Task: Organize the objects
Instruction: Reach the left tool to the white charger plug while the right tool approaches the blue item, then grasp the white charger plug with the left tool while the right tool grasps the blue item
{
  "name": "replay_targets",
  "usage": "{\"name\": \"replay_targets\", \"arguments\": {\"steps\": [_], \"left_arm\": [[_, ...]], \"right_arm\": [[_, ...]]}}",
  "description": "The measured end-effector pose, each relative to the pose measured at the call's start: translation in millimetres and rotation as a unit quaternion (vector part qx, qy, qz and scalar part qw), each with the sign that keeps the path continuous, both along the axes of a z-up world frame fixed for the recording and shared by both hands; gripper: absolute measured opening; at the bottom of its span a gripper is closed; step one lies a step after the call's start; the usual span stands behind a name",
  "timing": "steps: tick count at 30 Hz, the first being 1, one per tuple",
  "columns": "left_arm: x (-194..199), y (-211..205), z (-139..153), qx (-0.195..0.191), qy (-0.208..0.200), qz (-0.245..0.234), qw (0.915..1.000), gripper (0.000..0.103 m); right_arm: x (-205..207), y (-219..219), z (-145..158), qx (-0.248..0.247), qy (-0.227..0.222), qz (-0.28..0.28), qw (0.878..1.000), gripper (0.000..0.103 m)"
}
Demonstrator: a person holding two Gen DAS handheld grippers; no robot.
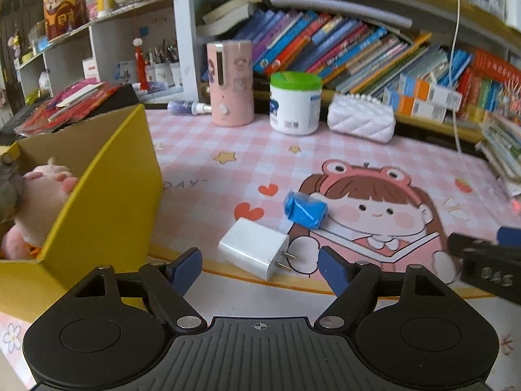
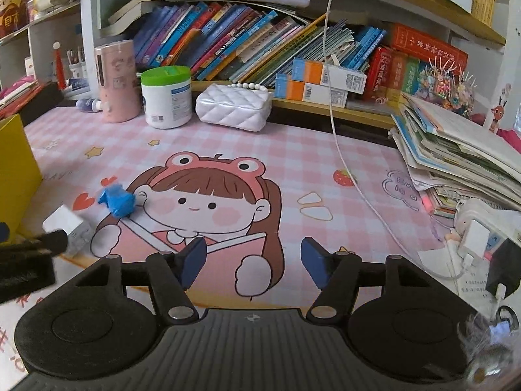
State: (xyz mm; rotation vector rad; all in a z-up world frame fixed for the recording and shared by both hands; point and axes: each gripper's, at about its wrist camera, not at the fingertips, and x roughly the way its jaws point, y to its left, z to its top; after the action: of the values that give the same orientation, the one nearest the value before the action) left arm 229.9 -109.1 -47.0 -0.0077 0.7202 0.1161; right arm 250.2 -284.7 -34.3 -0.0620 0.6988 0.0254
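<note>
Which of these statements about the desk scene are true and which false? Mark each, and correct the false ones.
1. The white charger lies on the pink mat. True.
2. The left tongs are clamped on the charger. False: they are open, holding nothing.
3. A pink plush toy sits inside the yellow box. True.
4. The white tub has a red lid. False: its lid is green.
5. The right tongs hold the blue wrapped item. False: it lies on the mat, away from them.
</note>
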Motion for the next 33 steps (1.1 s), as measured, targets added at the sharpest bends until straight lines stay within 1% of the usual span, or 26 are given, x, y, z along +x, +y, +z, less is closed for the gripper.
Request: {"name": "replay_targets", "arguments": {"steps": [3,6,12,13,14,16,19,23,26,29,30,33], "left_arm": [[15,-2,-9,0.006,0.006,0.002,1.0,0.08],[31,-4,-18,0.015,0.025,0.002,0.9996,0.08],[47,-2,-32,0.034,0.044,0.004,0.9984,0.08],[48,-2,-34,0.036,0.047,0.003,0.9982,0.078],[49,-1,-35,0.037,0.05,0.001,0.9981,0.072],[48,0,-35,0.033,0.052,-0.003,0.9981,0.071],[39,5,-27,0.021,0.049,0.004,0.9986,0.071],[16,10,-12,0.007,0.049,0.0,0.9988,0.071],[-1,14,-5,0.0,0.057,-0.003,0.9983,0.071],[-17,18,-2,-0.006,0.072,0.0,0.9974,0.071],[-22,20,-2,-0.009,0.076,0.002,0.9971,0.071],[-34,25,1,-0.013,0.08,0.01,0.9967,0.071]], "right_arm": [[3,1,-1,-0.001,0.003,0.008,1.0,0.063],[5,2,-2,-0.001,0.006,0.018,1.0,0.063],[11,3,-1,0.003,0.004,0.037,0.999,0.063],[12,4,-1,0.006,0.005,0.039,0.999,0.063],[13,4,-1,0.01,0.005,0.043,0.999,0.063],[15,6,-1,0.016,0.005,0.052,0.999,0.063],[19,11,-2,0.023,0.004,0.066,0.998,0.063],[32,24,-9,0.04,0.01,0.089,0.995,0.063],[48,41,-16,0.046,0.014,0.122,0.991,0.063],[64,62,-23,0.041,0.016,0.182,0.982,0.063],[70,70,-26,0.034,0.014,0.205,0.978,0.062],[85,89,-35,0.01,0.016,0.251,0.968,0.059]]}}
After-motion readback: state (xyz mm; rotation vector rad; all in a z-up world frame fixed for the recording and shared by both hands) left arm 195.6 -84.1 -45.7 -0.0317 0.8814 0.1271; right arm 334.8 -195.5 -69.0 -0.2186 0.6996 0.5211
